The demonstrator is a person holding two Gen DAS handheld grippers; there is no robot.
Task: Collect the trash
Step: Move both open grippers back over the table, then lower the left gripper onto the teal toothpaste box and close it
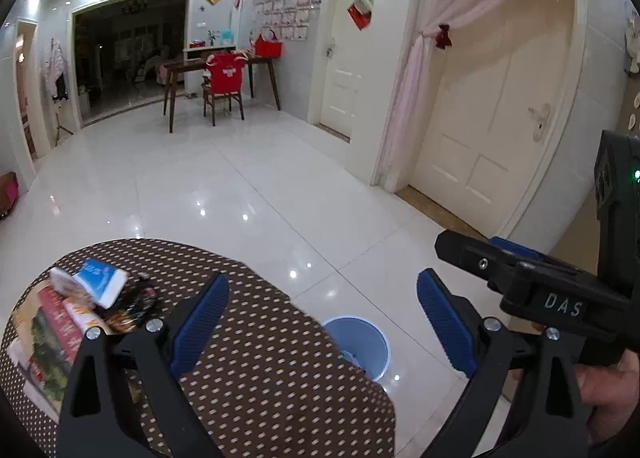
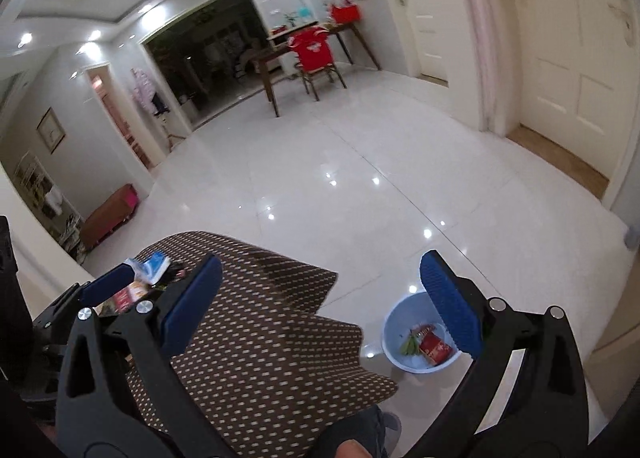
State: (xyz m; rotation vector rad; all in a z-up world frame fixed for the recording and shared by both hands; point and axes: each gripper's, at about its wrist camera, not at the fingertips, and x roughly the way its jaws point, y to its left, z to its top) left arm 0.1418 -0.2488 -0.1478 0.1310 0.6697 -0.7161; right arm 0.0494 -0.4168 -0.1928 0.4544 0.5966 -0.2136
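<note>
Both wrist views above table [image 1: 280,358], bin [image 2: 400,322]

At the right edge of my left wrist view I read the white letters "DAS" on the black body of my right gripper [image 1: 452,258]; the packets [image 1: 96,278] on the table at lower left and the red carton [image 2: 434,346] in the bin carry print too blurred to read

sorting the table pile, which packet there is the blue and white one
The tissue pack, at the far end of the pile on the dotted tablecloth. It alone is blue and white; the packets beside it are red, orange or dark.
</note>
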